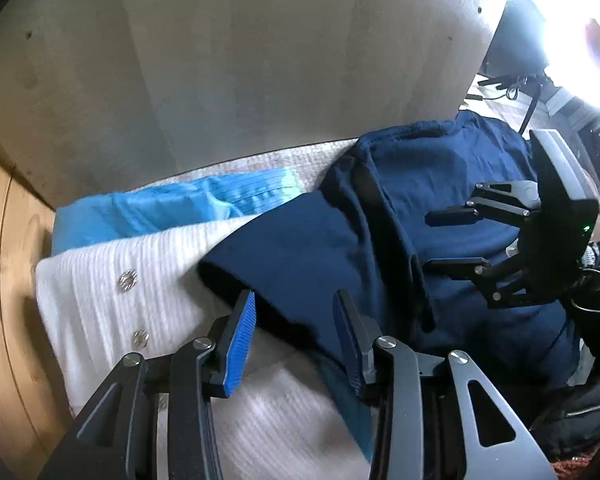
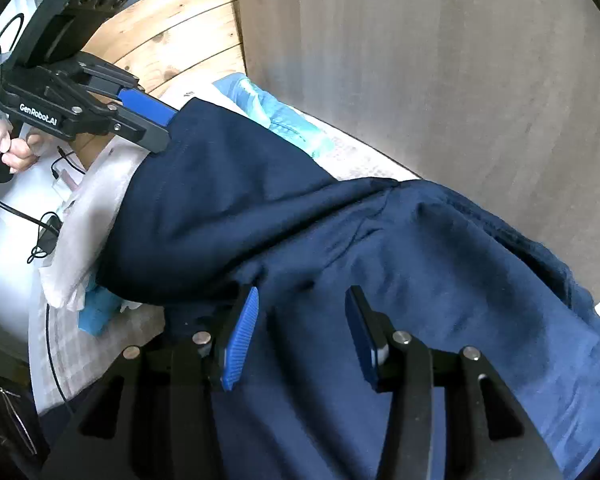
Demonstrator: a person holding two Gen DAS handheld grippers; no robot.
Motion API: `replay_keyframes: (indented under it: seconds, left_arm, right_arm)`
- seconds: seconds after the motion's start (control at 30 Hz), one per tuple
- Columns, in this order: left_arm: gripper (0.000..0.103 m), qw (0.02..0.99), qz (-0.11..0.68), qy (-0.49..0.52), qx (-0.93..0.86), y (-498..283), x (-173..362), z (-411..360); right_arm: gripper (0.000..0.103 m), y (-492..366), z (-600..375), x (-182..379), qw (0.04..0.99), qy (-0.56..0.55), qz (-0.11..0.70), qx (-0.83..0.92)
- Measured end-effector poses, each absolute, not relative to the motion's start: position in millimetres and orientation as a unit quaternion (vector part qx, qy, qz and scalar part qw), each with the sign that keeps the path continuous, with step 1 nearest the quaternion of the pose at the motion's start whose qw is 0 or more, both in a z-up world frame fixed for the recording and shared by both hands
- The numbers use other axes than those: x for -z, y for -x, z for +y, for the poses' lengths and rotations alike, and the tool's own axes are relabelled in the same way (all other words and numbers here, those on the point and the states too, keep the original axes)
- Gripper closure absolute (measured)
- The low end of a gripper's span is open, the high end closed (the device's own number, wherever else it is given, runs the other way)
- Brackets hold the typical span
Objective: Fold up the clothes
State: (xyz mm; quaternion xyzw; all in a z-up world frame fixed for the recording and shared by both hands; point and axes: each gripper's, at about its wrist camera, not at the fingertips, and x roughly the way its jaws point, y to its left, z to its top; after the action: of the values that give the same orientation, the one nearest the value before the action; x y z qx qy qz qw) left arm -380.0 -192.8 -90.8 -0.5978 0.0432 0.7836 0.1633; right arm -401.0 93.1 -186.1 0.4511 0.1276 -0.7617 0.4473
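gaping apart, the left gripper (image 1: 296, 344) hangs just over the near hem of the navy garment (image 1: 380, 248), its blue-padded fingers (image 1: 242, 344) on either side of the dark cloth edge with nothing pinched between them. the right gripper (image 2: 300, 336) also stands with its jaws spread wide, low above a rumpled stretch of the same navy garment (image 2: 340, 240); whether its tips touch the fabric cannot be told. in the right wrist view the left gripper (image 2: 164, 124) shows its blue pad and black finger at the garment's far corner, with a hand (image 2: 18, 152) on the grip behind it. in the left wrist view the right gripper (image 1: 464, 240) hovers over the cloth with its black fingers parted. outward from the navy cloth, a white ribbed cardigan (image 1: 112, 280) with shiny buttons (image 1: 128, 279) lies partly under it, and a light blue garment (image 1: 172, 208) lies beyond that. all rest on a pale quilted cover (image 1: 260, 164) against a grey panel (image 1: 220, 60), with wooden boards (image 2: 172, 20) to the side.
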Motion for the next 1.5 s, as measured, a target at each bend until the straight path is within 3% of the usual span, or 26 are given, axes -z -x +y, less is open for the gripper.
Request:
replay_keyframes:
  seconds: [0.07, 0.3, 0.43, 0.6, 0.83, 0.9, 0.93, 0.97, 1.2, 1.33, 1.5]
  left_arm:
    - [0.101, 0.163, 0.051, 0.601, -0.781, 383, 94, -190]
    - [0.102, 0.157, 0.013, 0.567, -0.809, 394, 78, -208]
    - [0.102, 0.129, -0.023, 0.532, -0.836, 411, 52, -241]
    - [0.102, 0.120, -0.014, 0.560, -0.819, 432, 81, -244]
    - [0.094, 0.116, -0.025, 0.569, -0.814, 416, 74, -256]
    - [0.081, 0.108, -0.016, 0.563, -0.819, 399, 66, -257]
    - [0.066, 0.103, -0.008, 0.560, -0.822, 391, 62, -257]
    - [0.062, 0.105, -0.002, 0.557, -0.824, 382, 60, -255]
    - [0.064, 0.127, -0.024, 0.562, -0.817, 329, 67, -237]
    - [0.063, 0.148, 0.018, 0.576, -0.804, 298, 92, -199]
    - [0.063, 0.152, 0.021, 0.575, -0.804, 291, 113, -185]
  right_arm:
    - [0.058, 404, 95, 187, 0.443, -0.452, 0.125, 0.764]
    - [0.058, 422, 108, 189, 0.410, -0.448, 0.122, 0.785]
    - [0.058, 443, 106, 204, 0.346, -0.456, 0.174, 0.801]
    - [0.056, 460, 104, 215, 0.316, -0.468, 0.190, 0.803]
    - [0.056, 460, 104, 209, 0.306, -0.468, 0.197, 0.805]
    - [0.056, 458, 108, 199, 0.318, -0.466, 0.172, 0.807]
    - [0.056, 458, 108, 193, 0.325, -0.465, 0.158, 0.808]
    - [0.056, 457, 108, 187, 0.333, -0.463, 0.144, 0.808]
    - [0.055, 442, 52, 143, 0.442, -0.431, 0.127, 0.777]
    - [0.048, 440, -14, 127, 0.495, -0.398, 0.175, 0.752]
    - [0.048, 459, -73, 132, 0.542, -0.410, 0.194, 0.707]
